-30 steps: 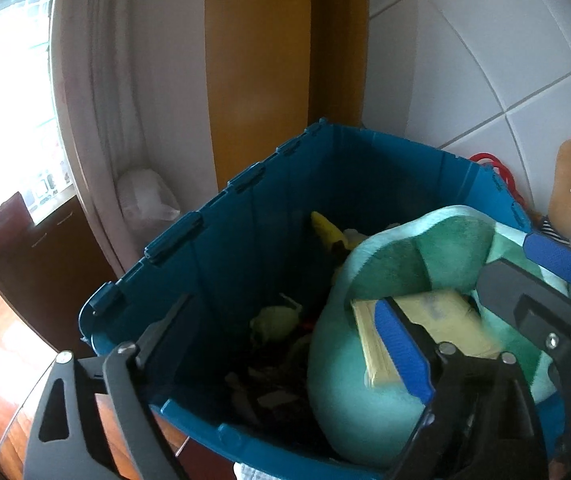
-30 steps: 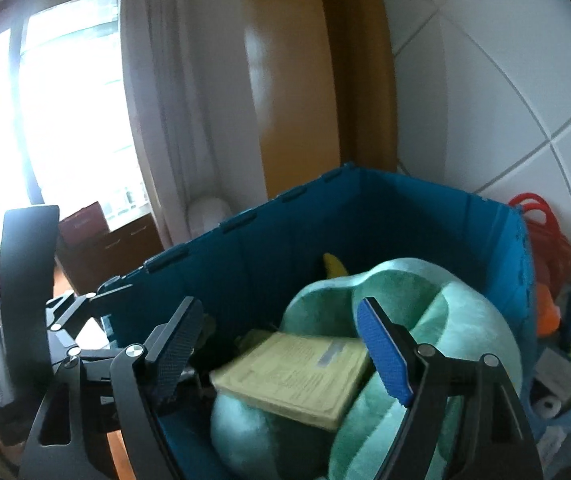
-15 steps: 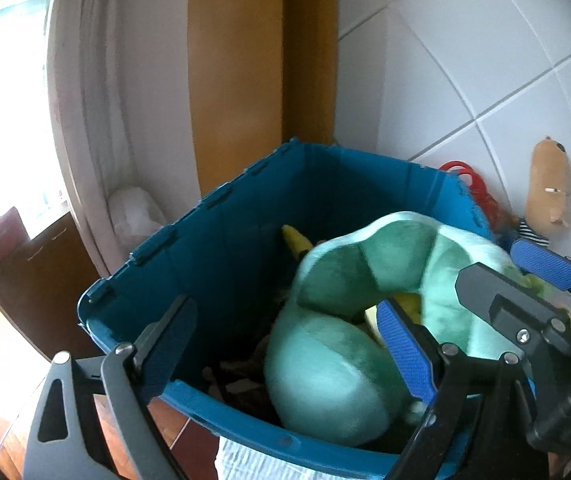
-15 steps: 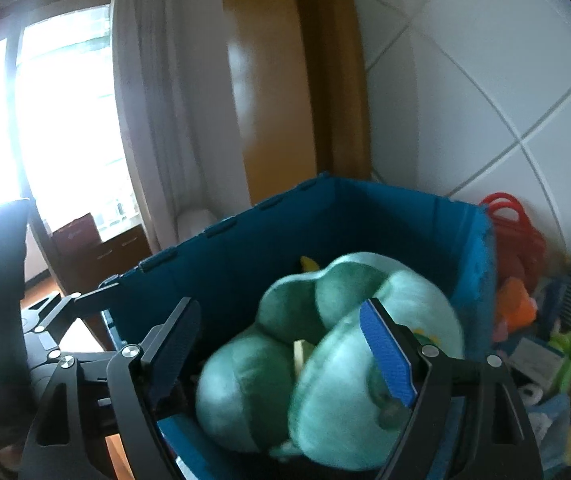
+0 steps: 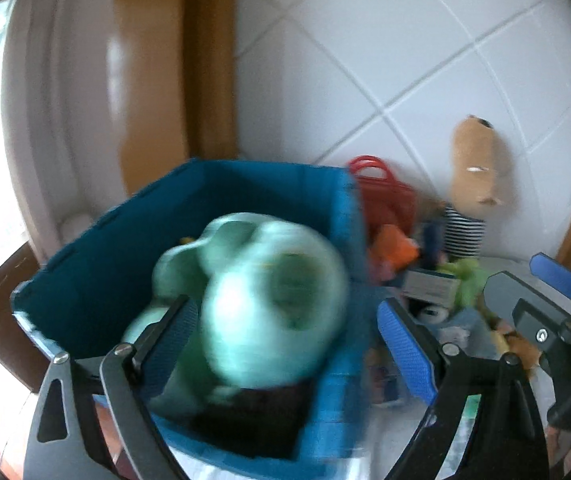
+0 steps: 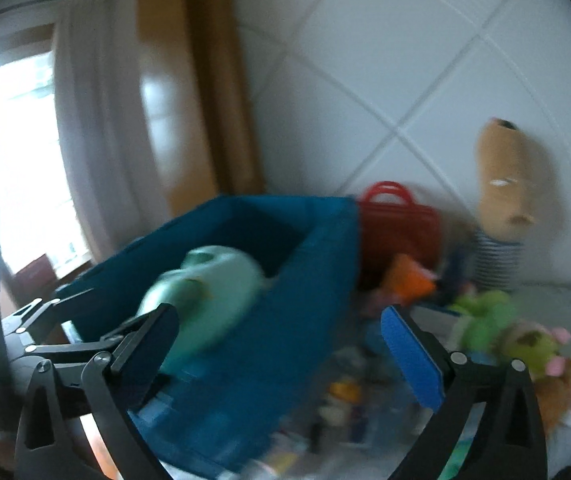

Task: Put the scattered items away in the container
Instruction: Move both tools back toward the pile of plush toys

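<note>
A blue plastic bin (image 5: 97, 280) (image 6: 305, 320) stands on the floor by a tiled wall. A green plush neck pillow (image 5: 261, 304) (image 6: 205, 304) lies in it, bulging above the rim. My left gripper (image 5: 285, 344) is open and empty, above the bin's near side. My right gripper (image 6: 285, 348) is open and empty, over the bin's right wall; it also shows at the right of the left wrist view (image 5: 557, 280). Both views are blurred by motion.
Scattered toys lie right of the bin: a red basket (image 6: 397, 220), an orange toy (image 6: 409, 280), a green plush (image 6: 485, 320), a tan plush in a striped shirt (image 6: 505, 184) against the wall, and small items on the floor (image 6: 345, 392). A wooden door frame (image 5: 197, 80) and curtain stand behind.
Both grippers have pulled back and swung right, away from the bin. The pillow, with the yellow booklet out of sight, has settled in the bin. The toy pile at right has come into view.
</note>
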`<state>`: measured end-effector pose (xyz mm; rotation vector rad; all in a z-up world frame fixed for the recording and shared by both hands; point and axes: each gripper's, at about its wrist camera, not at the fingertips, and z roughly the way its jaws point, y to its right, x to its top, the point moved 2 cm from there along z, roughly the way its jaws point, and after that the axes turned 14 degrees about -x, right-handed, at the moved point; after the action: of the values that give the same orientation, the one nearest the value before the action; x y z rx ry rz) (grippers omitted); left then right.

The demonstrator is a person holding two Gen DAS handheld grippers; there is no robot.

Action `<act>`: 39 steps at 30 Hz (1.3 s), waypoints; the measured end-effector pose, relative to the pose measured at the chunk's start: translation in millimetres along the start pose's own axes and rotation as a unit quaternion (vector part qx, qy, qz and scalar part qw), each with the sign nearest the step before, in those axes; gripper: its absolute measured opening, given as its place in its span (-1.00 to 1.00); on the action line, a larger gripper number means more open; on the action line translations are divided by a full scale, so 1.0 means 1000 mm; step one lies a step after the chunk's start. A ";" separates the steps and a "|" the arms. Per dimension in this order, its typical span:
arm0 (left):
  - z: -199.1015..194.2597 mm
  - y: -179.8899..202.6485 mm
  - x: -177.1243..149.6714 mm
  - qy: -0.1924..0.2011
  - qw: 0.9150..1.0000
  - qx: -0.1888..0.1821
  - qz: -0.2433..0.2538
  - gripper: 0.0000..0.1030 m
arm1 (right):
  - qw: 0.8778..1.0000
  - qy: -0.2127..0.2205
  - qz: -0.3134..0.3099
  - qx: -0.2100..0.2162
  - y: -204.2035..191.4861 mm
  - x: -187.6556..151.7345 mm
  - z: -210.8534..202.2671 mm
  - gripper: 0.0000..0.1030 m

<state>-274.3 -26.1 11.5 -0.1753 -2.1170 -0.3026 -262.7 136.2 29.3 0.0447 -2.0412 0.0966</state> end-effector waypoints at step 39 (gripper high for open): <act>0.177 0.324 -0.107 -0.157 0.978 -0.123 0.058 0.99 | 0.963 -0.120 0.109 -0.215 0.397 -0.117 -0.037 0.99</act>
<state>-281.6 334.4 -122.5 -0.5193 -2.3634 -0.4940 -205.6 533.3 -77.7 -0.4597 -2.2622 -0.2265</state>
